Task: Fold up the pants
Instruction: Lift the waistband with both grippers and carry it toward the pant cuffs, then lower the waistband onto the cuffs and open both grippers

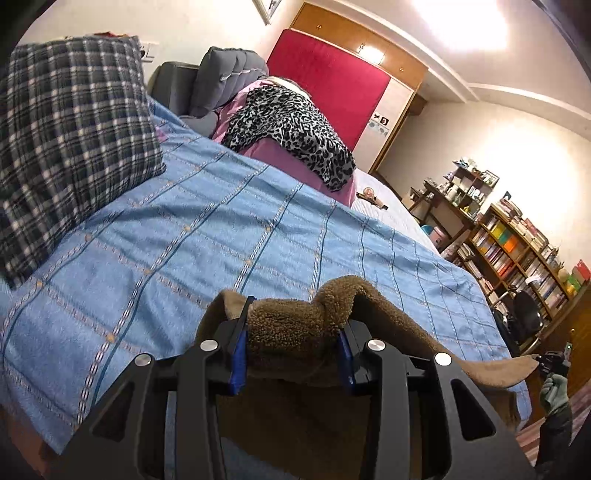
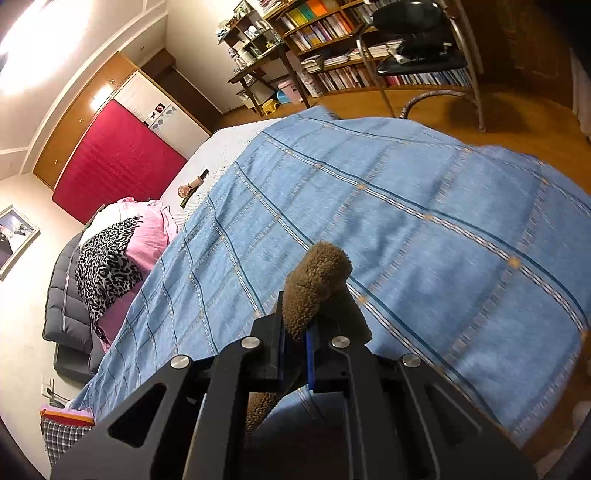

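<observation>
Left tool (image 1: 291, 354) clamped on thick bunch of brown fleece pants (image 1: 295, 325), right tool (image 2: 295, 328) pinched tight on another fold (image 2: 317, 280), pants held over blue checked bedspread (image 1: 221, 236), no legible writing.

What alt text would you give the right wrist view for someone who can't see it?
The right hand-held gripper is shut on a bunch of brown fleece pants, held above a blue plaid bedspread. A leopard-print garment on pink fabric lies at the left, with bookshelves behind.

Fuzzy brown fleece pants (image 1: 295, 325); woven blue bedspread (image 1: 221, 236).
</observation>
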